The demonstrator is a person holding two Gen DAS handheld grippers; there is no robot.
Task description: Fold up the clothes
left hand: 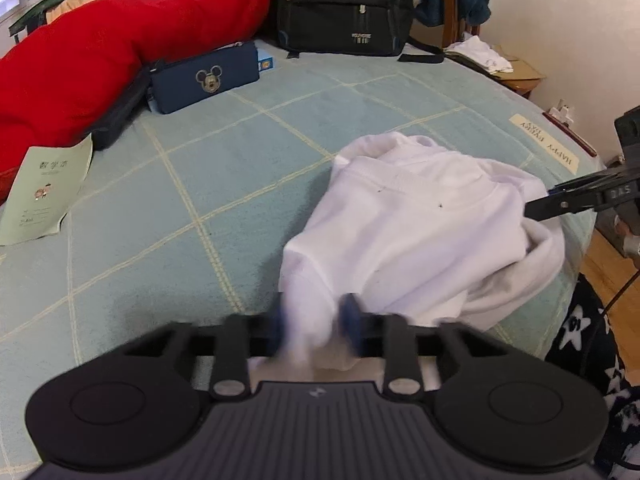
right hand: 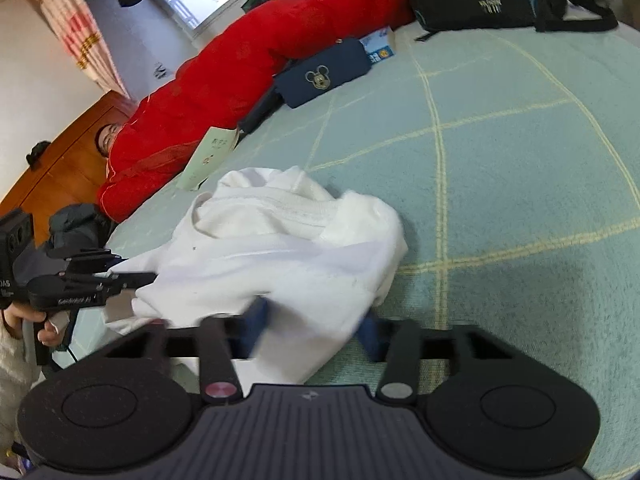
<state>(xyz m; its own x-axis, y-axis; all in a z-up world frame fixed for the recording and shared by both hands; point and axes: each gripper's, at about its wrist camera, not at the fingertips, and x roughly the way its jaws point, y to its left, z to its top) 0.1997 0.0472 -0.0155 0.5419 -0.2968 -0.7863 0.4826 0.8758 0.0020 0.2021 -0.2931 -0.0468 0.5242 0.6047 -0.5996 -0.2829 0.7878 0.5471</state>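
Note:
A white garment (left hand: 400,240) lies crumpled on the pale green checked bedcover (left hand: 200,160), its ribbed collar turned up. My left gripper (left hand: 314,326) is shut on a near corner of it, cloth bunched between the blue pads. In the right wrist view the same white garment (right hand: 280,264) fills the middle, and my right gripper (right hand: 314,332) is shut on a thick fold of its near edge. Each gripper shows in the other's view: the right gripper (left hand: 532,210) bites the cloth's right edge, and the left gripper (right hand: 136,284) holds the left edge.
A red quilt (left hand: 100,52), a navy pouch (left hand: 204,80) with a mouse emblem, a black backpack (left hand: 344,4) and a green booklet (left hand: 40,196) lie along the far and left sides of the bed. The bed's edge and wooden floor (left hand: 604,264) are at right. A person's hand (right hand: 48,328) holds the left gripper's handle.

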